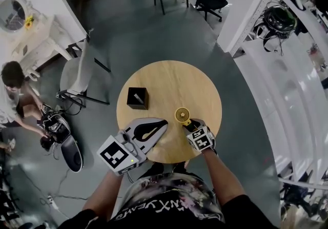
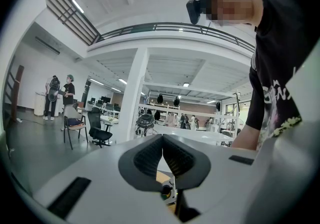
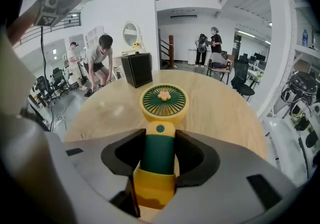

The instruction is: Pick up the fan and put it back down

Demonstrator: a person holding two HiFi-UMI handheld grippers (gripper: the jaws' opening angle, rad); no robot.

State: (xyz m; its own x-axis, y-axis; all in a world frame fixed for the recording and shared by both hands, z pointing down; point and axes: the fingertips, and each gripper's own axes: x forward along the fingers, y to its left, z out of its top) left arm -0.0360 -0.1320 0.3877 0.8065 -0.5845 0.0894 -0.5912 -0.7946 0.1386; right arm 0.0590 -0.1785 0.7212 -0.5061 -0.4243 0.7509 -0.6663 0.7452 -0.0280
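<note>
A small hand fan (image 1: 182, 115) with a yellow head and a green and yellow handle is over the near right part of the round wooden table (image 1: 169, 77). My right gripper (image 1: 189, 123) is shut on it. In the right gripper view both pads press the green handle (image 3: 159, 155), and the fan head (image 3: 164, 101) points away, low over the tabletop. Whether the fan touches the wood I cannot tell. My left gripper (image 1: 156, 128) hovers at the table's near left edge, its jaws (image 2: 163, 155) shut together on nothing.
A black open box (image 1: 137, 98) stands on the table's left side, beyond the fan. A white chair (image 1: 77, 71) and a crouching person (image 1: 11, 95) are on the floor to the left. White shelving (image 1: 287, 84) runs along the right.
</note>
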